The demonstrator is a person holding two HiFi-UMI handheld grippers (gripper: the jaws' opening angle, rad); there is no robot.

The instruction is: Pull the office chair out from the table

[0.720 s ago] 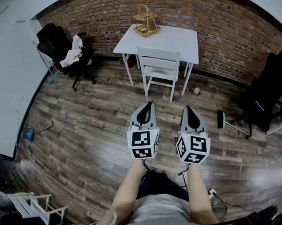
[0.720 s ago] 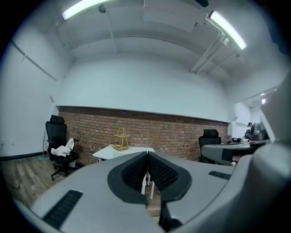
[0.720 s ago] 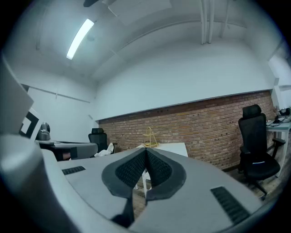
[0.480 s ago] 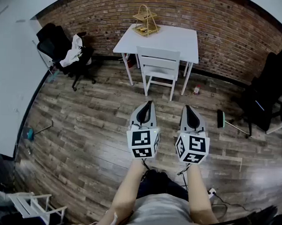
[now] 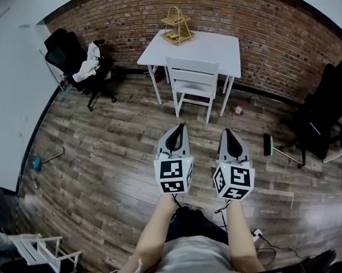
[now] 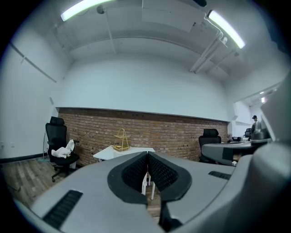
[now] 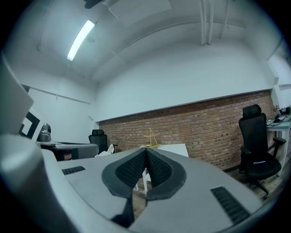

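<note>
Nothing has shifted since the frames of half a second ago. My left gripper (image 5: 181,127) and right gripper (image 5: 228,130) hang side by side in the same spot over the wood-plank floor (image 5: 103,147), each with its jaws pressed fully together and nothing between them, as the left gripper view (image 6: 147,166) and the right gripper view (image 7: 146,166) confirm. The white chair (image 5: 191,78) stands well ahead of both tools, pushed in at the near side of the white table (image 5: 216,48), which backs onto the brick wall (image 5: 275,30) and carries a gold wire tiered stand (image 5: 177,26). A black office chair (image 5: 65,51) with a white cloth (image 5: 87,63) draped on it sits far left; another black office chair (image 5: 323,105) sits far right. The only print I can see is the black-and-white square markers on the gripper cubes (image 5: 173,175), which carry no words.
</note>
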